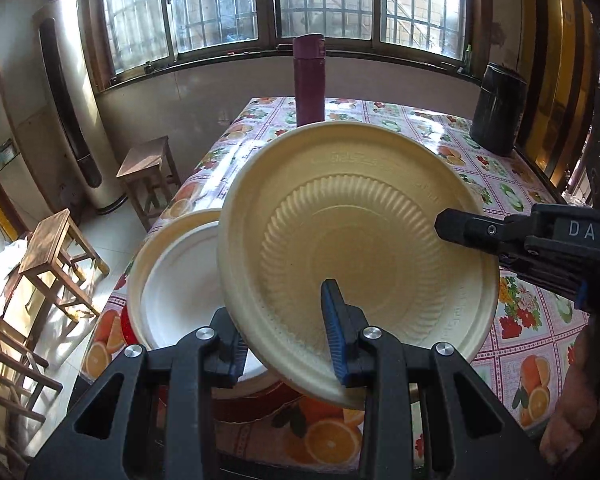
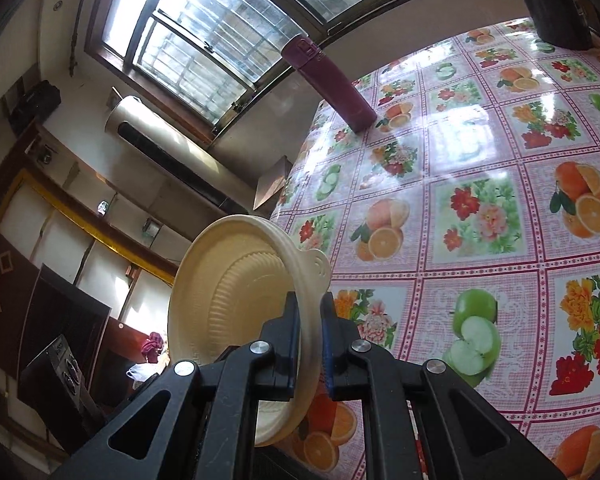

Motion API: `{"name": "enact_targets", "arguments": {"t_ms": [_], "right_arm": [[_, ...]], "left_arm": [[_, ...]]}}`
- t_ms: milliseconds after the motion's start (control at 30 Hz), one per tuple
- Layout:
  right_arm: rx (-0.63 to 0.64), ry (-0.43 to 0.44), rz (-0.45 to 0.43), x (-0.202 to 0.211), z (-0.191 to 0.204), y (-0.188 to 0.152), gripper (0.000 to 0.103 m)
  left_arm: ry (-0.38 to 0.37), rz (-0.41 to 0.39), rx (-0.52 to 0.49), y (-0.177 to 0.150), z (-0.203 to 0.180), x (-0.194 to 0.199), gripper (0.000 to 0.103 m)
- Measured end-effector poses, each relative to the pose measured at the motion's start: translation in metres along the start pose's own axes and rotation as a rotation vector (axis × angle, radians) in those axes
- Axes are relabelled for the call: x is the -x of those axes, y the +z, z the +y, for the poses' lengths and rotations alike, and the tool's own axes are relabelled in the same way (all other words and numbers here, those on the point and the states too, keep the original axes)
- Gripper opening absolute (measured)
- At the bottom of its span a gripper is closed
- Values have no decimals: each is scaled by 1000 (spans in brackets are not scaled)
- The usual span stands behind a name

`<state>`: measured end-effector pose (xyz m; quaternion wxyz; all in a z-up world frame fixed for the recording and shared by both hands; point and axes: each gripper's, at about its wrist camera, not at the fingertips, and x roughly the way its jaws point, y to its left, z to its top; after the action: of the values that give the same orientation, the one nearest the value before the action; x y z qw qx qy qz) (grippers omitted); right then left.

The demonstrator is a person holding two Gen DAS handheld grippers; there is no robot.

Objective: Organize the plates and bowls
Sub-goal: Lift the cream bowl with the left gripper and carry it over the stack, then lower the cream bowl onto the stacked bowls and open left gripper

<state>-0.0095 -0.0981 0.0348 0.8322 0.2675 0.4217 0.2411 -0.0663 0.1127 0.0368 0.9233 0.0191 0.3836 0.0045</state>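
Cream bowl [image 1: 356,248], pinched by both hand-held grippers, hides much of the white plate [image 1: 180,276] beneath.

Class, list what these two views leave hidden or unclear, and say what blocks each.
- Left wrist view: the red item under the white plate is mostly covered by it.
- Left wrist view: the right tool is cut off by the frame edge.
- Right wrist view: the white plate is hidden behind the cream plate.

Cream bowl [image 1: 356,240] tilted, white plate [image 1: 176,284] beneath
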Motion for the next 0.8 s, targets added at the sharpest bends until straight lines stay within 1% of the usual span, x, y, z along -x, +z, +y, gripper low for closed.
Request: {"name": "enact_targets", "arguments": {"t_ms": [233,467,633,800], "right_arm": [[42,31,35,-27,32,-2,10],[64,42,75,-56,49,-7,10],[72,26,94,-72,51,-13,10],[93,-10,98,-83,50,-19,10]], "left_arm": [[55,2,48,-3,29,-3,31],[96,25,80,-8,51,-13,31],[101,58,93,-14,60,-24,31],[101,83,99,-19,65,-33,31]]}}
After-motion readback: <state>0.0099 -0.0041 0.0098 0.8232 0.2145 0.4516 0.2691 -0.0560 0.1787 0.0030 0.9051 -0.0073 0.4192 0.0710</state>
